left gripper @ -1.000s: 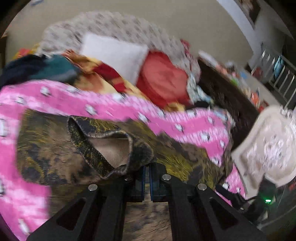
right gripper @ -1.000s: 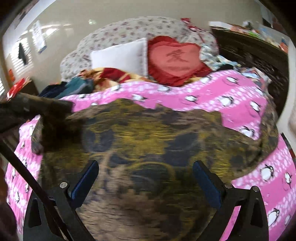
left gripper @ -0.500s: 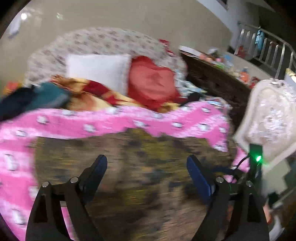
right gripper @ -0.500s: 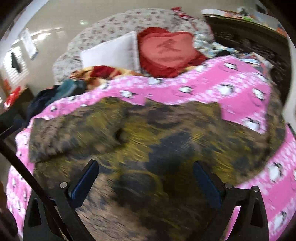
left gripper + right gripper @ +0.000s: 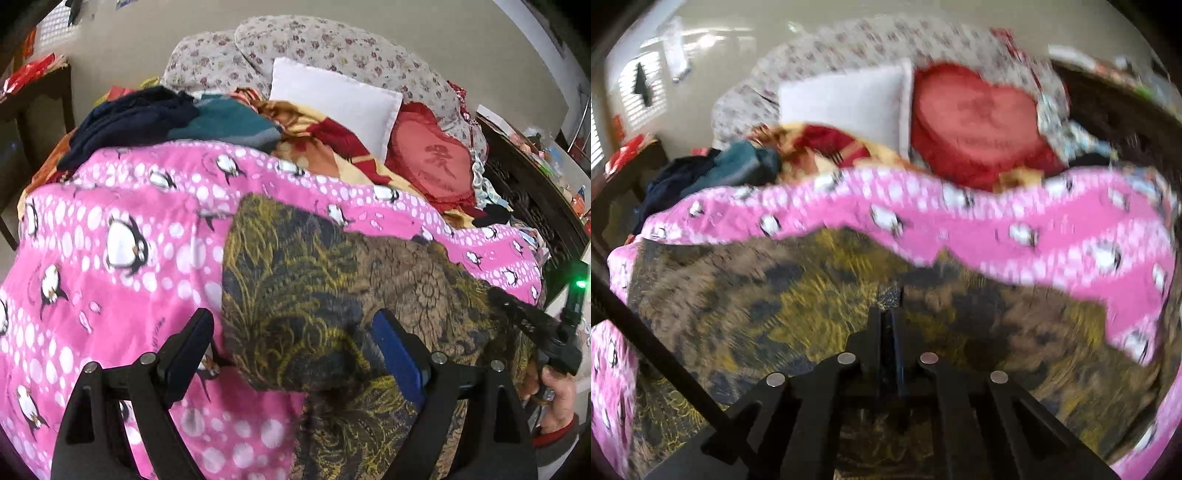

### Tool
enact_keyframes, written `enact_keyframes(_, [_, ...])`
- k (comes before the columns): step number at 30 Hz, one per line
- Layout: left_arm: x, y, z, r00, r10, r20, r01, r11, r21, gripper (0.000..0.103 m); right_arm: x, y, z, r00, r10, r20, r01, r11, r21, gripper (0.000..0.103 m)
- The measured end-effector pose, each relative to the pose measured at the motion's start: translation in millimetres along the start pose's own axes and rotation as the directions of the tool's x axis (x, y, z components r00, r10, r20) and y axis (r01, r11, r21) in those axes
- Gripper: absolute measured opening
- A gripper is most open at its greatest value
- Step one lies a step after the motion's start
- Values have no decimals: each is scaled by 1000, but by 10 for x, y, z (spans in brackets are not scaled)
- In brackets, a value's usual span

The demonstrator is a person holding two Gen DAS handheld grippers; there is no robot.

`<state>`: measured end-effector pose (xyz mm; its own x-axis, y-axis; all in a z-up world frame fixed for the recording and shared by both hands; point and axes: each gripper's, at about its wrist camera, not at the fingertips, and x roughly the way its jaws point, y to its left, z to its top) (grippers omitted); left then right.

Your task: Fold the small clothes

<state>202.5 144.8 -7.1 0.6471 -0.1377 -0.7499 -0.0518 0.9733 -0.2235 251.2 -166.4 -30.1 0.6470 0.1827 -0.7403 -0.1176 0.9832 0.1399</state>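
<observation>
A brown, black and yellow patterned garment (image 5: 314, 295) lies on the pink penguin blanket (image 5: 110, 240), its left part folded over to the right. My left gripper (image 5: 291, 343) is open and empty just above the garment's left folded edge. In the blurred right wrist view the garment (image 5: 775, 295) spreads across the blanket (image 5: 1034, 229). My right gripper (image 5: 886, 321) is shut on the garment's cloth near its middle. The right gripper's body also shows at the right edge of the left wrist view (image 5: 535, 328).
At the head of the bed lie a white pillow (image 5: 332, 99), a red heart cushion (image 5: 436, 162), a floral pillow (image 5: 314, 44) and a pile of dark and teal clothes (image 5: 166, 118). A dark wooden dresser (image 5: 535, 199) stands to the right.
My left gripper let go of the garment's fold, opened and swung left. My right gripper, open a second ago, has shut on the garment.
</observation>
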Motion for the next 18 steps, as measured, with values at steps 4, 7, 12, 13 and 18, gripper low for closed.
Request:
enact_keyframes(4, [-95, -6, 111, 999, -11, 45, 12, 1000, -16, 87, -256, -207, 70, 997, -34, 68, 34, 999, 4, 0])
enact_keyframes(7, [-91, 1, 150, 999, -13, 49, 14, 999, -32, 87, -336, -483, 95, 996, -44, 79, 37, 996, 82, 0])
enact_keyframes(12, [-61, 8, 155, 999, -2, 44, 3, 1000, -31, 87, -452, -728, 98, 995, -21, 101, 6, 989, 147, 2])
enact_keyframes(13, [-53, 9, 156, 999, -1, 40, 2, 999, -33, 87, -402, -694, 91, 997, 14, 79, -26, 989, 144, 11])
enact_keyframes(18, [-74, 53, 139, 999, -13, 38, 15, 998, -55, 87, -80, -348, 57, 991, 132, 5, -132, 984, 123, 80])
